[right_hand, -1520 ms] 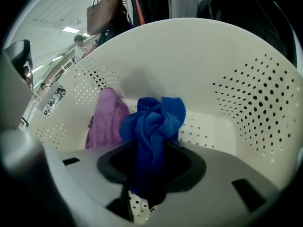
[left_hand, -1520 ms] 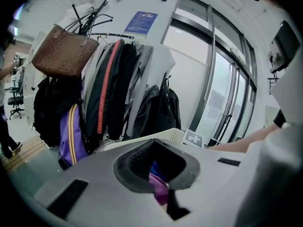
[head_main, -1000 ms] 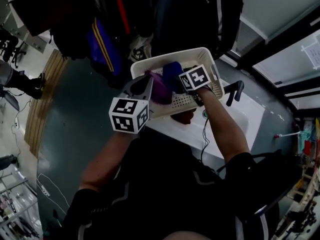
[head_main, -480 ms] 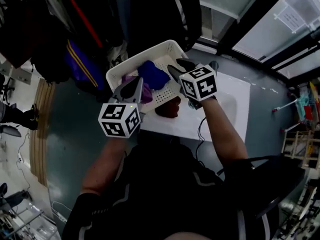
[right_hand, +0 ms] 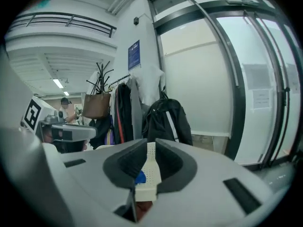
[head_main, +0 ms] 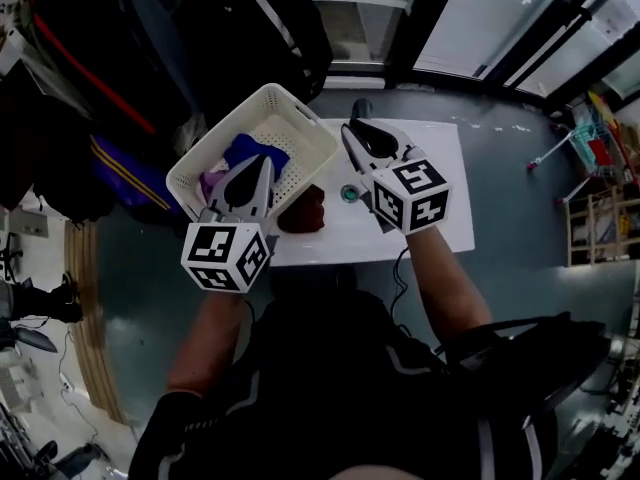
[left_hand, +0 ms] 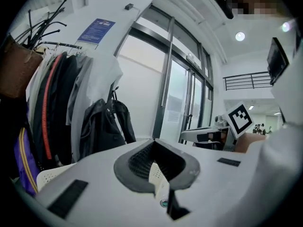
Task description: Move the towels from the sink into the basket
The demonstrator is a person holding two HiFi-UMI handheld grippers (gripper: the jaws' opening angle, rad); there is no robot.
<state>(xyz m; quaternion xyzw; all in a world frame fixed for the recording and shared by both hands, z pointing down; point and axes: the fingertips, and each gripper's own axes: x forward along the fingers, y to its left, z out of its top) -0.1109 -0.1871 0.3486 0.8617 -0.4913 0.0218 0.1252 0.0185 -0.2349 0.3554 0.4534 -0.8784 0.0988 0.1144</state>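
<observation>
The white perforated basket (head_main: 300,133) stands on the left end of the white sink (head_main: 430,183). In it lie a blue towel (head_main: 255,152) and a purple towel (head_main: 212,182). A dark red towel (head_main: 304,209) lies in the sink bowl just right of the basket. My left gripper (head_main: 264,162) hovers over the basket's near edge with its jaws shut and nothing between them. My right gripper (head_main: 349,128) hangs over the sink beside the basket. Its jaws are closing, down to a narrow slit, with nothing between them. Through that slit the basket (right_hand: 149,167) and the blue towel (right_hand: 140,178) show.
Dark jackets and bags (head_main: 240,28) hang on a rack behind the basket. Glass doors (head_main: 520,18) run along the back right. The drain (head_main: 348,194) shows in the bowl. The person's forearms reach forward from below.
Both grippers have drawn back from inside the basket toward the person. The left gripper has come off the purple towel. The right jaws have narrowed.
</observation>
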